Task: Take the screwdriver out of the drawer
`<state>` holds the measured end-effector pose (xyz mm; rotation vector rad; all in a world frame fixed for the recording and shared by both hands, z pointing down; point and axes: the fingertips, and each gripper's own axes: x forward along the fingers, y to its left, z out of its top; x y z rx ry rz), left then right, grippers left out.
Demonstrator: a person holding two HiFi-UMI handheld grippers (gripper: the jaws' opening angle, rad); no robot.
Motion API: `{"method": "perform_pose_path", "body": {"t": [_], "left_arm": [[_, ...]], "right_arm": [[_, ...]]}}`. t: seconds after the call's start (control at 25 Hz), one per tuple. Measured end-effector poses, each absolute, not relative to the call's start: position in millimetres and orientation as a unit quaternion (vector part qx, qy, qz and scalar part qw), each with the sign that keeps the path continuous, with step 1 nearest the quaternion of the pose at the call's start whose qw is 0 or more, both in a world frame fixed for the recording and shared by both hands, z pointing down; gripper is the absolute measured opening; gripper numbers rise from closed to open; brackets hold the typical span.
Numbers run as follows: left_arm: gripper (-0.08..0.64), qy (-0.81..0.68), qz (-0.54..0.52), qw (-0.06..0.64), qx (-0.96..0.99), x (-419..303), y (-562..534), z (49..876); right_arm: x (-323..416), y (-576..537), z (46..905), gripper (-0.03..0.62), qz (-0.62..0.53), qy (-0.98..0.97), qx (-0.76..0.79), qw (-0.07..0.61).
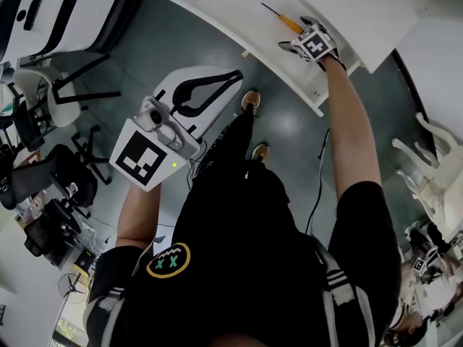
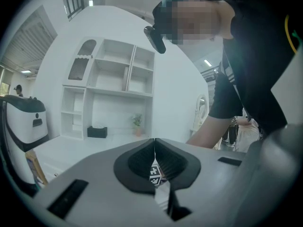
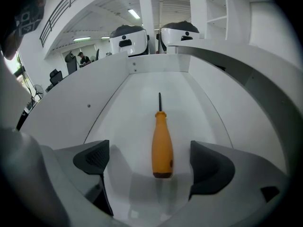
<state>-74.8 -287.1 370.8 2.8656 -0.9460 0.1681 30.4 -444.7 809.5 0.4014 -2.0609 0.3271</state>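
Observation:
A screwdriver (image 3: 161,145) with an orange handle and a thin dark shaft lies flat on the floor of the open white drawer (image 3: 109,103), shaft pointing away from me. My right gripper (image 3: 149,167) is open, its jaws standing either side of the handle's butt end without touching it. In the head view the screwdriver (image 1: 283,19) lies in the pulled-out drawer (image 1: 239,27) just left of the right gripper (image 1: 295,43). My left gripper (image 1: 217,85) is held back near my body over the floor. Its jaws (image 2: 154,162) are shut with nothing between them.
White desks (image 1: 434,56) stand at the right, with white chairs (image 1: 434,172) beside them. Black office chairs (image 1: 51,179) and clutter fill the left side. A white shelving unit (image 2: 111,89) stands against the far wall in the left gripper view.

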Motion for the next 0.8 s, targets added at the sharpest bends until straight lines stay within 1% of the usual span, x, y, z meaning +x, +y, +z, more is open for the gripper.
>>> {"method": "perform_pose_path", "body": {"t": [0.04,0.08,0.12,0.36,0.52,0.56,0.6,0.64,0.8], "left_arm": [[0.02,-0.312,0.056,0.06,0.947,-75,-288,371],[0.02,-0.312,0.056,0.061,0.947,-75,-288,371],[0.02,-0.311,0.056,0.062,0.947,-74,-288,371],[0.02,-0.308,0.053,0.063,0.948,-70,-289,371],[0.02,-0.307,0.054,0.065,0.948,-69,-290,371],[0.02,-0.306,0.055,0.065,0.948,-69,-290,371],[0.02,-0.305,0.056,0.064,0.949,-69,-290,370],[0.02,-0.304,0.056,0.063,0.949,-69,-290,369],[0.02,-0.304,0.053,0.063,0.949,-66,-290,370]], "right_arm": [[31,-447,809,0.548,0.131,-0.846,0.17,0.488],[32,-449,809,0.514,0.129,-0.846,0.174,0.488],[33,-450,808,0.506,0.128,-0.845,0.177,0.488],[33,-452,806,0.494,0.129,-0.844,0.18,0.489],[29,-448,798,0.464,0.133,-0.847,0.177,0.483],[30,-448,799,0.447,0.133,-0.847,0.175,0.484],[32,-448,800,0.408,0.131,-0.846,0.174,0.487],[33,-449,801,0.388,0.131,-0.845,0.173,0.489],[33,-447,802,0.336,0.131,-0.845,0.169,0.49]]}}
